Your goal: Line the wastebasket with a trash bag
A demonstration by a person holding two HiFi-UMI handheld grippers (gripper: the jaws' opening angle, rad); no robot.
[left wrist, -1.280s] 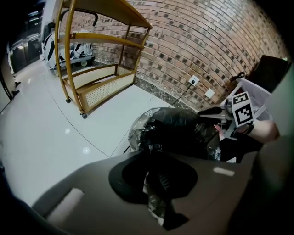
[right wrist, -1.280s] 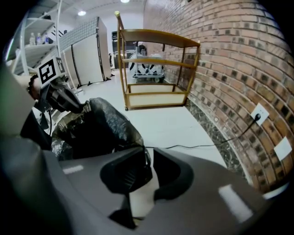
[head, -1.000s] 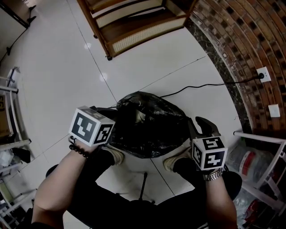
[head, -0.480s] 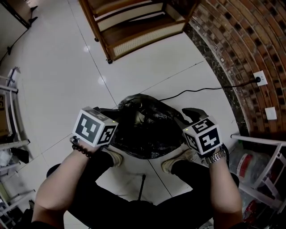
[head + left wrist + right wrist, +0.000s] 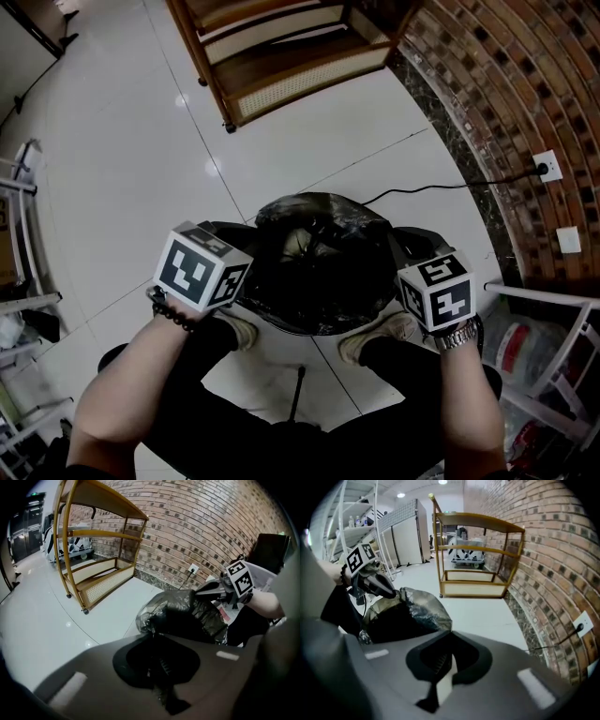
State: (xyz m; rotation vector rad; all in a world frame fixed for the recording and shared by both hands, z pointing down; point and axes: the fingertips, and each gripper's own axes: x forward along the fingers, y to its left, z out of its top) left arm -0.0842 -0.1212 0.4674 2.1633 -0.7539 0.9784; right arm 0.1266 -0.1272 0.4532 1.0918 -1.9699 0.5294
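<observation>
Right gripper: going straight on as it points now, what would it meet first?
Probably the crumpled edge of the black trash bag, right at the shut tips of the right gripper; contact is unclear. Beyond lies white floor.

Before the shoes (image 5: pixel 240 328) the trash bag (image 5: pixel 323 272), rack (image 5: pixel 281 58) beyond.

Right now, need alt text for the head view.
Looking steeply down, a person holds a black trash bag above their shoes, with the left gripper and right gripper shut on its opposite edges. Around it is white tile floor, with a wooden shelf cart at the top and a brick wall at right.
</observation>
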